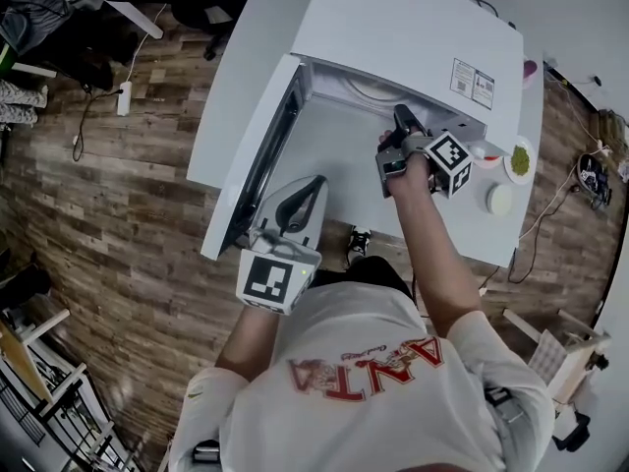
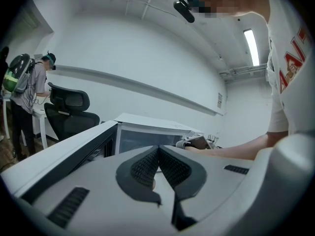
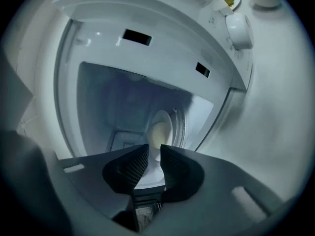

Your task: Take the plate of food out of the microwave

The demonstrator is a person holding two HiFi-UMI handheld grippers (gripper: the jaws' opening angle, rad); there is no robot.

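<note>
Right tool (image 3: 154,150), jaws parted, faces plate (image 3: 160,128) inside open microwave (image 3: 157,58).

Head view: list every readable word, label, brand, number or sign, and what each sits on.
"ANTA": large red letters on the person's white T-shirt, upside down in this view.
Small red script beside it: too small to read.
Pale printed sticker on top of the white microwave: print too small to read.
Left gripper's marker cube and right gripper's marker cube: black-and-white square patterns, no words.
</note>
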